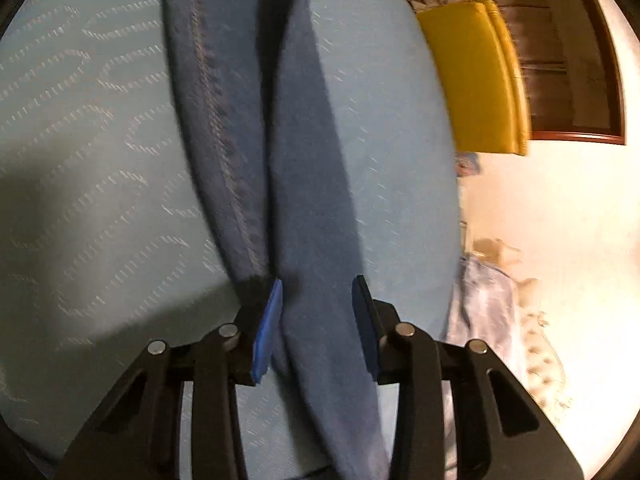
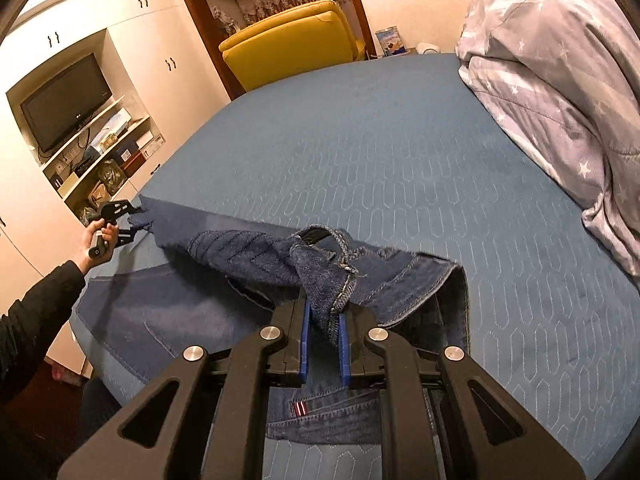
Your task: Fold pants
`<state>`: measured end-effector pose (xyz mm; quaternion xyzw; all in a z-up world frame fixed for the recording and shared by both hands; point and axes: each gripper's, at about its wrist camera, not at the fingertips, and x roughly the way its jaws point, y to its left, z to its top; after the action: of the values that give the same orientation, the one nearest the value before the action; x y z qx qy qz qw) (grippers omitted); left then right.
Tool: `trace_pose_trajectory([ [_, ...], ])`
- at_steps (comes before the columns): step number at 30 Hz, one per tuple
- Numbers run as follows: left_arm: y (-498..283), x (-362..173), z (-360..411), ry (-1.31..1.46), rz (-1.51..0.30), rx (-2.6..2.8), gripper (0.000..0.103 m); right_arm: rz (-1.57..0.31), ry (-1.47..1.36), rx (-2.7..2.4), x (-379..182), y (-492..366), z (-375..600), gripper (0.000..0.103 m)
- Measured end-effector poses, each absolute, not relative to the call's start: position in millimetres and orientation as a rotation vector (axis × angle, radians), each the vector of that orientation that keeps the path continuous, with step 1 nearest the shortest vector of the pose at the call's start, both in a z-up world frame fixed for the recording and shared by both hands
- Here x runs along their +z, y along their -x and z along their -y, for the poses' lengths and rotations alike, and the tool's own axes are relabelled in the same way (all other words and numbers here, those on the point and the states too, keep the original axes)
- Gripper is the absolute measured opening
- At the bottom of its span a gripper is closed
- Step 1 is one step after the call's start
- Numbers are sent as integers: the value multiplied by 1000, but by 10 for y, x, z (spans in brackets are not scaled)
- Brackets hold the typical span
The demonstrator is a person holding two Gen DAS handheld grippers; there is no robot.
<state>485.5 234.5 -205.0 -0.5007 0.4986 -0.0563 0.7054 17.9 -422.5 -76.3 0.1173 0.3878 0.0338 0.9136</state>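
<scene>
Dark blue jeans [image 2: 224,280] lie across the near left part of a blue quilted bed [image 2: 400,168]. My right gripper [image 2: 324,320] is shut on a bunched fold of the waistband [image 2: 328,280] and holds it raised. My left gripper [image 2: 134,220] shows at the far left of the right wrist view, at the leg end of the jeans [image 2: 152,212]. In the left wrist view, a jeans leg [image 1: 312,240] passes between the fingers of my left gripper [image 1: 316,292], which stand apart; a second leg with a stitched seam [image 1: 216,120] lies beside it.
A folded grey star-patterned duvet [image 2: 560,92] sits on the bed's right side. A yellow armchair [image 2: 292,40] stands past the far edge. White cabinets with a TV [image 2: 64,100] and shelves line the left wall. The bed edge [image 1: 448,160] runs down the left wrist view.
</scene>
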Motion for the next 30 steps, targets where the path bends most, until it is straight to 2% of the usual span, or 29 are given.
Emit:
trace_pose_trajectory([
  [2,-4843,-2082,-2381,1148,-1090,-93,28,-791,-239,63,-721,-206,4269,13],
  [7,-4916,-2099,-2354,1098,-1113,-102,27,-793,-251,60,-709,-287,4364,13],
  [10,-5000,-2146,-2374,1104,-1127,-75,3,-800,-253,57,-728,-313,4390,13],
  [14,-4811,-1755,-2493,1052,-1063,-117,1,-811,-229,64,-739,-322,4430,13],
  [18,-3872,-1148,-2606,980,-977,-120,1,-835,-206,84,-838,-237,4614,13],
  [21,-2739,-997,-2690,927,-929,-75,1,-895,-250,116,-1057,-116,4852,14],
  [24,-1908,-1363,-2750,930,-982,-31,1,-970,-365,63,-1423,20,5175,22],
  [25,-1733,-1568,-2736,929,-1015,-16,1,-994,-421,39,-1570,86,5287,32],
  [28,-1487,-1911,-2812,965,-1021,-7,1,-984,-607,-101,-1770,377,5560,49],
  [30,-1452,-1975,-2835,977,-1009,-17,1,-954,-724,-175,-1807,612,5631,52],
])
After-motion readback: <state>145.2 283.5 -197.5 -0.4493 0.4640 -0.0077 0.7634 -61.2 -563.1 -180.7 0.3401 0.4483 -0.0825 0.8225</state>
